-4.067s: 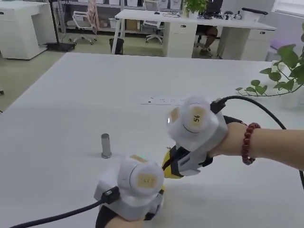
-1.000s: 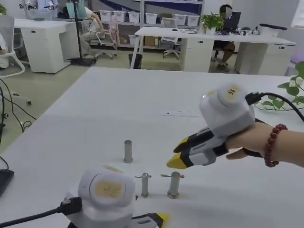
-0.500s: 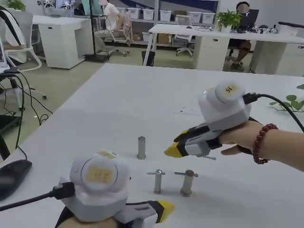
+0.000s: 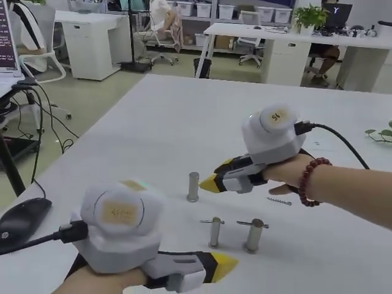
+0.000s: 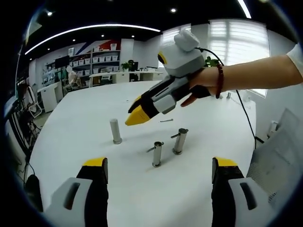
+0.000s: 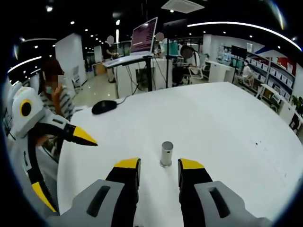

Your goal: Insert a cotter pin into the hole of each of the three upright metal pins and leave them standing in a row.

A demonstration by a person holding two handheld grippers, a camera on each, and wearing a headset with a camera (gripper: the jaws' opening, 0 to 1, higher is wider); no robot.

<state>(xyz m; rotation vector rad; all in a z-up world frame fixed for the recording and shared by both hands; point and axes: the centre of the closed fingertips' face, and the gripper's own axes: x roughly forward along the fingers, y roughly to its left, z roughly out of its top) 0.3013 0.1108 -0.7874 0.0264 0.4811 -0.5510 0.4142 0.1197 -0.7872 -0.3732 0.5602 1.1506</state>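
2/3 done, cottered pins [image 4: 215, 231] stood | bare pin [image 4: 193, 186] was pending (spare cotter pin [image 4: 279, 200] lay close) | left gripper [image 5: 158, 172] and right gripper [image 4: 208, 182] were unclenched, empty

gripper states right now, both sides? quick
Left gripper: open, jaws wide apart, holding nothing.
Right gripper: open, jaws narrowly apart, empty, bare metal pin just ahead.

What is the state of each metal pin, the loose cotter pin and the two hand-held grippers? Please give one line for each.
Far pin: upright, nothing through it.
Near-left pin: upright, cotter pin through it.
Near-right pin: upright, also crossed by one.
Loose cotter pin: lying flat, unheld.
Left hand-held gripper: open wide, empty.
Right hand-held gripper: open narrowly, empty.
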